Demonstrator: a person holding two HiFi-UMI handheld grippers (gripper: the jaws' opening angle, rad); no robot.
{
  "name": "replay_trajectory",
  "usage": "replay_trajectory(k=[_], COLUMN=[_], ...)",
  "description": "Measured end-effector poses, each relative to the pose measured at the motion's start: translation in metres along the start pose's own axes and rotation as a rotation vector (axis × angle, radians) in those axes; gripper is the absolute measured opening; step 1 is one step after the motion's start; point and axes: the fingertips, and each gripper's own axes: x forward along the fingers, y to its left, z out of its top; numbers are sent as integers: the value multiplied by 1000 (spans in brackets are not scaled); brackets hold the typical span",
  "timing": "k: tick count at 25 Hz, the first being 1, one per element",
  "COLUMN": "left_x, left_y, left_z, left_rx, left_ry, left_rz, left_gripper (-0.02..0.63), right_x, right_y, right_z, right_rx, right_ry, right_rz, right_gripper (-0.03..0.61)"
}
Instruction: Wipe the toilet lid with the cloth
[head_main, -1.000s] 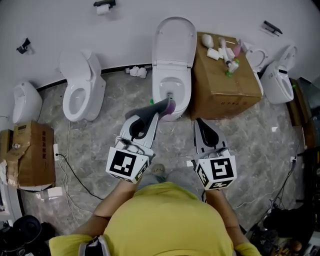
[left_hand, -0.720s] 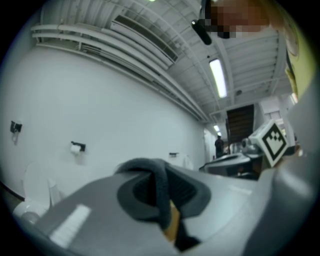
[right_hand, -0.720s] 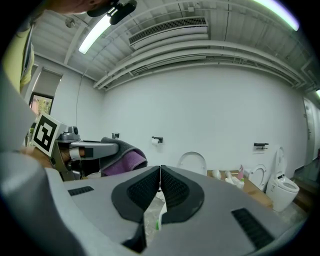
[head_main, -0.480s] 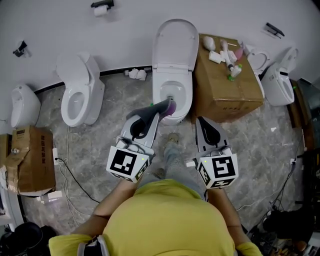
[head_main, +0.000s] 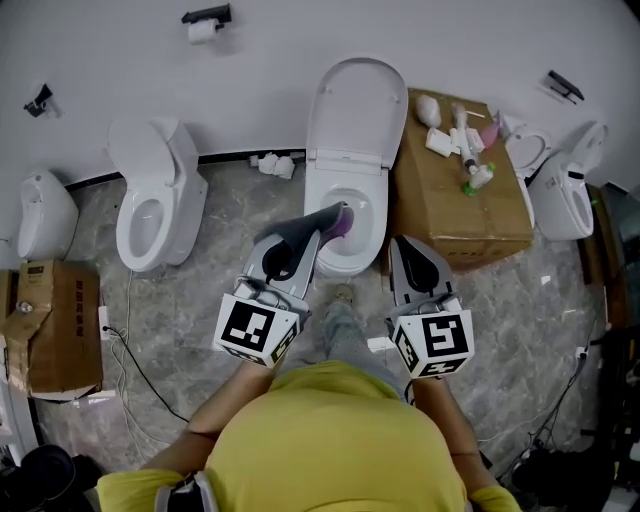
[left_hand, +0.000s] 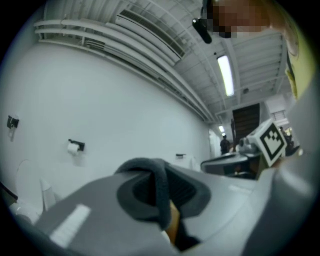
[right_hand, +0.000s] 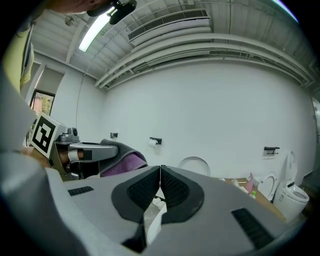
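Overhead, a person in a yellow shirt (head_main: 330, 440) holds two grippers out over a grey marbled floor (head_main: 190, 300). The left gripper (head_main: 318, 228) is clamped on the cloth (head_main: 338, 222), a soft, thick fabric, grey on one side and purple on the other, folded over the jaw tips. From above it shows over the front of the open bowl (head_main: 350, 240). The right gripper (head_main: 398, 244) has its jaws pressed together with nothing between them, near the bowl's right side.

The lid (head_main: 355, 105), a smooth, glossy white oval, stands raised at the floor's far edge, against the white wall. A cardboard box (head_main: 460, 200) sits just right of the bowl.

The step in hand looks like the approach: the cloth is well short of the lid. The next move calls for carrying the cloth forward past the bowl and laying it flat on the lid's hard, slick face, pressing gently since the lid is hinged.
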Motion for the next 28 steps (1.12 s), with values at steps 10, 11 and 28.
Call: replay_trajectory(k=[10,11,28], left_x=[143,157,280], left_y=[60,66,116], left_z=[-1,0,-13], left_rx=[-12,-11,-15], left_ry=[11,10,60], left_rz=[41,46,72], left_gripper=[18,18,18], right_x=[124,136,244], right_y=[-100,-110,-192], right_z=[11,12,13], right_rx=[1,-2,40], right_ry=[23,23,42], right_rz=[53,60,102], right_gripper=[17,17,16])
